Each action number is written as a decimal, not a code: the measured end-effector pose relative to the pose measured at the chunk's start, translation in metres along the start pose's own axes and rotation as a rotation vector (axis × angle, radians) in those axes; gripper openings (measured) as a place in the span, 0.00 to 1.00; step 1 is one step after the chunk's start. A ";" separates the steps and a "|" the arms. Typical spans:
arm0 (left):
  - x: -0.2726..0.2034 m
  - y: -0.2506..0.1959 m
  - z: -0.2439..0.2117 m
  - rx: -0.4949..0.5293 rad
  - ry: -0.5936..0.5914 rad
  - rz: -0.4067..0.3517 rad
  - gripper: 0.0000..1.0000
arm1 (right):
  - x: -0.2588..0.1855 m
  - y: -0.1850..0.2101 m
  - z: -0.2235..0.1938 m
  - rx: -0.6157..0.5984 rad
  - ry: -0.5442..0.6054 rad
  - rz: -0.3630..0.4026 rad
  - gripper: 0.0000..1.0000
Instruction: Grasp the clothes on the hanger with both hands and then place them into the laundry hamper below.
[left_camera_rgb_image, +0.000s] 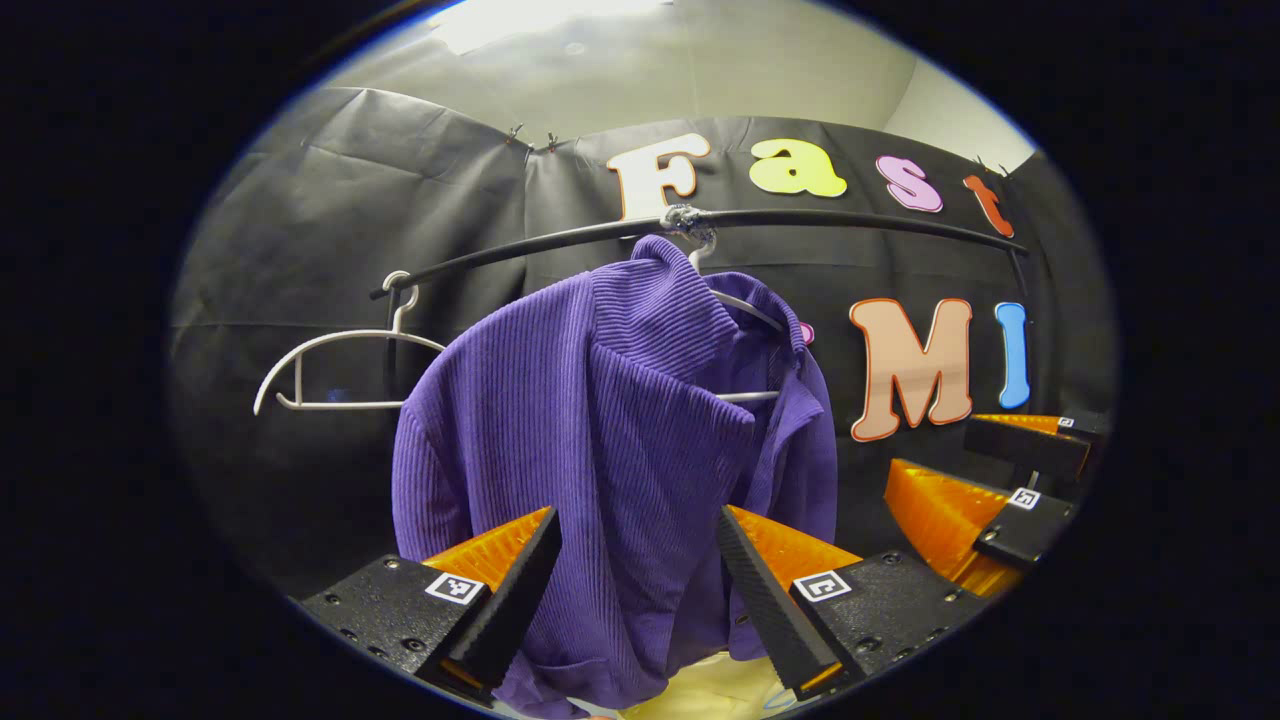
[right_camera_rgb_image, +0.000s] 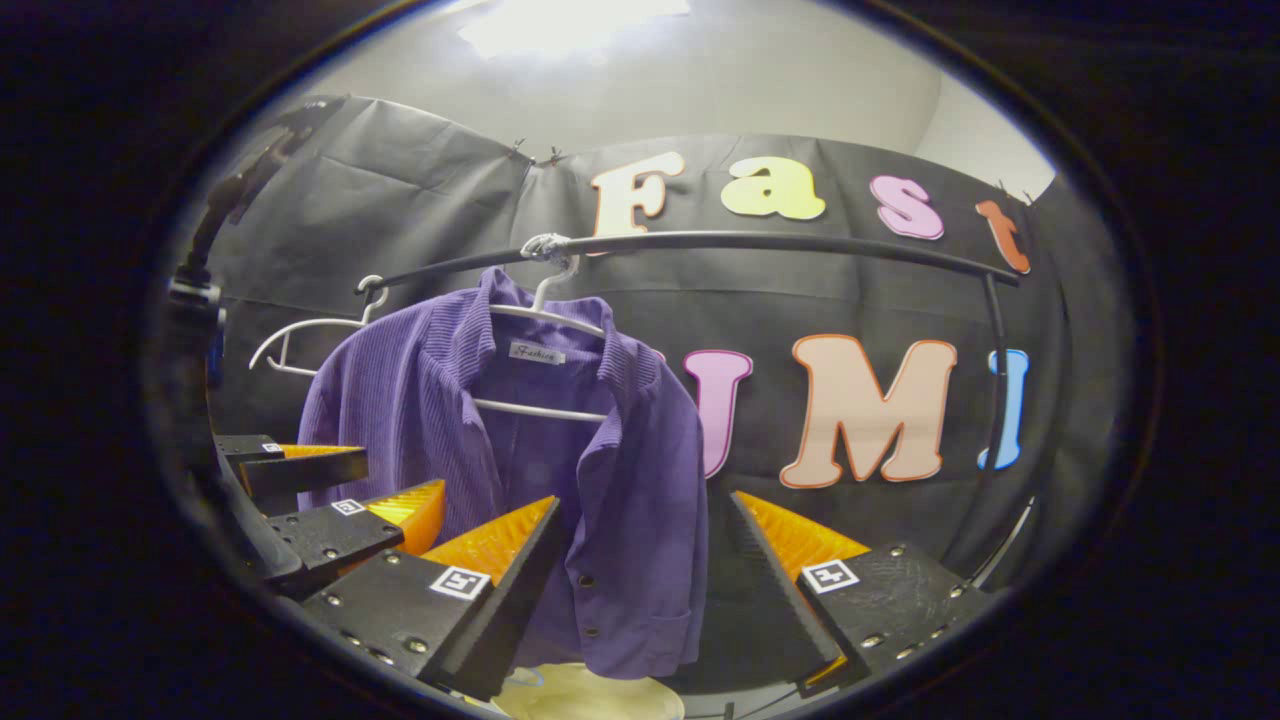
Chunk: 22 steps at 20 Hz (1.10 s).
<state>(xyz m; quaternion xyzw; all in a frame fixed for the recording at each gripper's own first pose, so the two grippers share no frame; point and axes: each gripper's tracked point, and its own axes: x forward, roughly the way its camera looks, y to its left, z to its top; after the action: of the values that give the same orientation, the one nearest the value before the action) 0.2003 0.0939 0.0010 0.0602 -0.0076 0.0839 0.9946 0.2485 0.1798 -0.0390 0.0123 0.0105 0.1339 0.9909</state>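
A purple ribbed shirt (left_camera_rgb_image: 610, 450) hangs on a white hanger (left_camera_rgb_image: 745, 308) hooked over a black rail (left_camera_rgb_image: 820, 220). In the left gripper view my left gripper (left_camera_rgb_image: 640, 545) is open, its fingers spread in front of the shirt's lower half without touching it. At the right of that view stands my right gripper (left_camera_rgb_image: 985, 470), also open. In the right gripper view the same shirt (right_camera_rgb_image: 610, 480) hangs left of centre, open at the collar, and my right gripper (right_camera_rgb_image: 645, 540) is open before its right edge. The left gripper (right_camera_rgb_image: 345, 490) is at the far left. A pale hamper rim (right_camera_rgb_image: 590, 695) peeks out below.
A second, bare white hanger (left_camera_rgb_image: 330, 370) hangs at the rail's left end, seen as well in the right gripper view as the bare hanger (right_camera_rgb_image: 290, 345). The rail's upright post (right_camera_rgb_image: 995, 400) stands at the right. Black cloth wall lies close behind the rail.
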 end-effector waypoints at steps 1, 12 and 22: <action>0.005 0.000 0.003 -0.004 -0.005 0.012 0.96 | 0.010 0.003 -0.001 0.006 0.001 0.016 0.98; 0.058 0.005 0.023 -0.005 -0.046 0.120 0.95 | 0.107 0.021 -0.016 0.059 0.038 0.198 0.96; 0.068 0.006 0.019 0.035 -0.036 0.163 0.94 | 0.174 0.009 -0.047 0.075 0.115 0.077 0.95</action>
<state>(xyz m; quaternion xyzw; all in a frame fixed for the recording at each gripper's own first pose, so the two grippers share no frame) 0.2661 0.1090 0.0224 0.0782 -0.0289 0.1635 0.9830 0.4127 0.2353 -0.0883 0.0422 0.0719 0.1721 0.9816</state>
